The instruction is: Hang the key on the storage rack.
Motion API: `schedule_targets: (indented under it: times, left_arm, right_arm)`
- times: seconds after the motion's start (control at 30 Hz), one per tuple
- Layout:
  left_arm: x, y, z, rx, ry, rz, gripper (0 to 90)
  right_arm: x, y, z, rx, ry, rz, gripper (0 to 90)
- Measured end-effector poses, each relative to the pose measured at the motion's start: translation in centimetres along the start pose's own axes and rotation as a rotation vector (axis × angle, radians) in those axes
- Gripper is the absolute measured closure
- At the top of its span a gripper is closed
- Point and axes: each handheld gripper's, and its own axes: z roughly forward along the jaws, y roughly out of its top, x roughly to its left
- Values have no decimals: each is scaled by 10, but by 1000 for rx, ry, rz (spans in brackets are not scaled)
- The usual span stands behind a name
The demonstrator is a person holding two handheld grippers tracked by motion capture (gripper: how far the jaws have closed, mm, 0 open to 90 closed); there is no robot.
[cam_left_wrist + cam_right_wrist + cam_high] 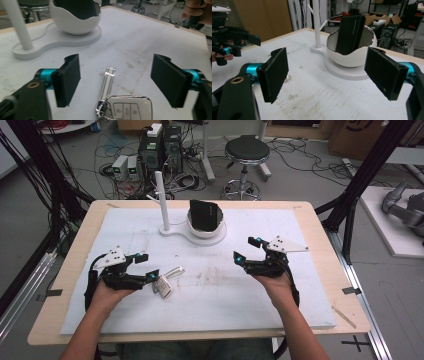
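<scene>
Car key: a silver fob with three buttons on a pale face, a bright metal blade folded out toward the far side and a ring at its near left corner.
Key's place: near left on the counter, between the jaws of the left gripper, touching neither.
Left gripper: jaws wide apart, nothing held.
Right gripper: jaws wide apart, nothing held, over the right of the counter.
Far centre: a white egg-shaped bowl holding a black wallet, on a white base with a thin post.
Surface: white sheet, scuffed and smudged, on a pale wooden top.
Room: grey floor, cables, a black stool, computer towers.
</scene>
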Motion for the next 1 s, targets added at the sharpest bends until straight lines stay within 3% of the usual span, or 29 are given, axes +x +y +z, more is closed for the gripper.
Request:
schedule_targets:
  times: [0.2,0.47,0.67,0.9,1.0]
  left_arm:
    - [-5,-2,19,41,13,6,255]
    - [-1,-5,24,76,55,-4,258]
    - [3,-10,37,146,53,-3,297]
    - [11,-20,56,211,67,-38,356]
    - [9,-20,60,249,72,-16,397]
  right_arm:
    - [0,0,0,-7,9,-1,197]
    - [-3,0,-1,-10,10,2,197]
    - [-4,-1,-2,-9,5,6,197]
    - [-6,-2,-1,-2,3,12,197]
    - [-7,-2,-1,-5,3,10,197]
